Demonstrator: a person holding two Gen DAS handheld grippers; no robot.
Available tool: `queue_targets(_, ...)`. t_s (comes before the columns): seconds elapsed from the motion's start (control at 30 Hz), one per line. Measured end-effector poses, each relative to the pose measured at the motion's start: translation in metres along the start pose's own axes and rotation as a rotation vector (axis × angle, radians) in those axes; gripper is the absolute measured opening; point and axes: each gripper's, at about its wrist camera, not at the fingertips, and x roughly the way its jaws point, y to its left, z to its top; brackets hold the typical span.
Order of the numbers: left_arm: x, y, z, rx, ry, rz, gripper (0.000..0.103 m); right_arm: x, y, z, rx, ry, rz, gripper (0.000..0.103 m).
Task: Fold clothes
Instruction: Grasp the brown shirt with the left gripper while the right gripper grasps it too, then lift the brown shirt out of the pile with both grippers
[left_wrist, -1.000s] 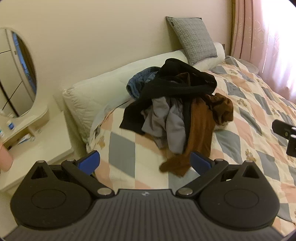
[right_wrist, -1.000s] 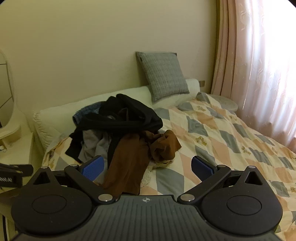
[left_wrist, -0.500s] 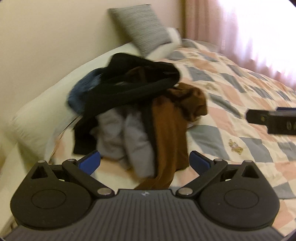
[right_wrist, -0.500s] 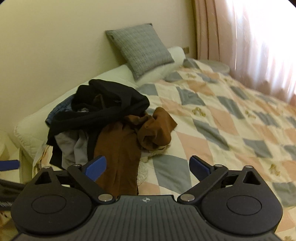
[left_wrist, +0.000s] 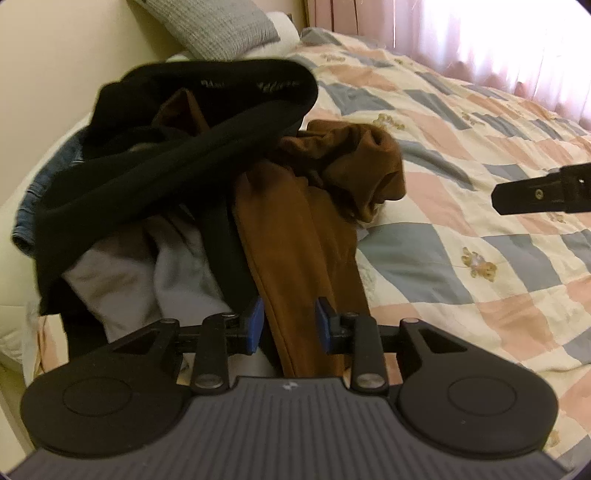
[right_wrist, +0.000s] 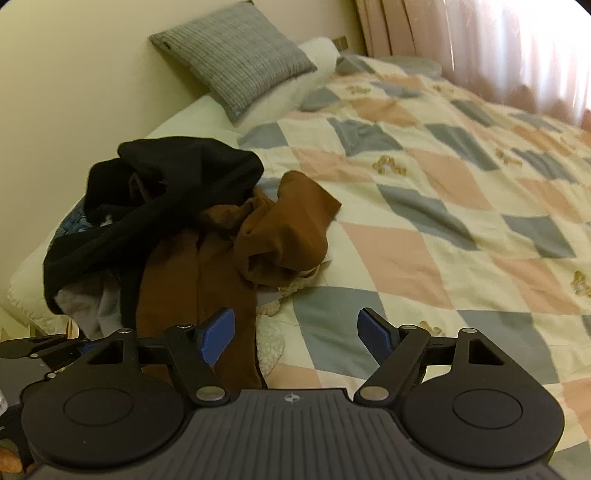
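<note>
Clothes pile (left_wrist: 177, 177) sits on the bed (left_wrist: 461, 229) at the pillow end, nothing in it folded, all tangled. Brown garment (left_wrist: 295, 236) drapes down the front of the pile toward the bed edge, w/ a bunched part to the right of the pile; black garment (left_wrist: 192, 147) lies across the top, grey one (left_wrist: 155, 269) beneath it, bit of denim behind.

Brown piece looks soft, light, limp, prob. thin knit, so it'll sag and drag whatever's snagged on it; the black one overlaps its upper part. Best hold is the free hanging end, clear of the pile.

Left gripper (left_wrist: 289, 319) is low at the front of the pile, pointing up along that hanging strip; its pads are drawn in on both sides of the brown cloth, nearly pinched, touching or v. close, can't tell which. Right gripper (right_wrist: 295, 332) hangs right of the pile over bare quilt, fingers spread wide, holding nothing, level and aimed up the bed.
</note>
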Motion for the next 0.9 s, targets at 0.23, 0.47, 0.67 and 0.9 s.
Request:
queue_targets(0.23,0.033,0.010,0.011,-0.037,0.024,-0.021,0.035,0.052,0.000,0.024,0.072,0.039,0.103,0.077)
queue_targets(0.47,0.041,0.022,0.017,-0.096,0.018,-0.099,0.010,0.110,-0.003,0.056,0.214,0.044,0.193,0.077)
queue_targets(0.67,0.045,0.033,0.022,-0.149,0.011,-0.165,0.002,0.144,-0.020,0.054,0.387,0.095,0.228,0.015)
queue_targets(0.9,0.015,0.034,0.022,-0.098,-0.054,-0.189,0.001,0.077,-0.041,0.038,0.387,-0.089,0.149,0.009)
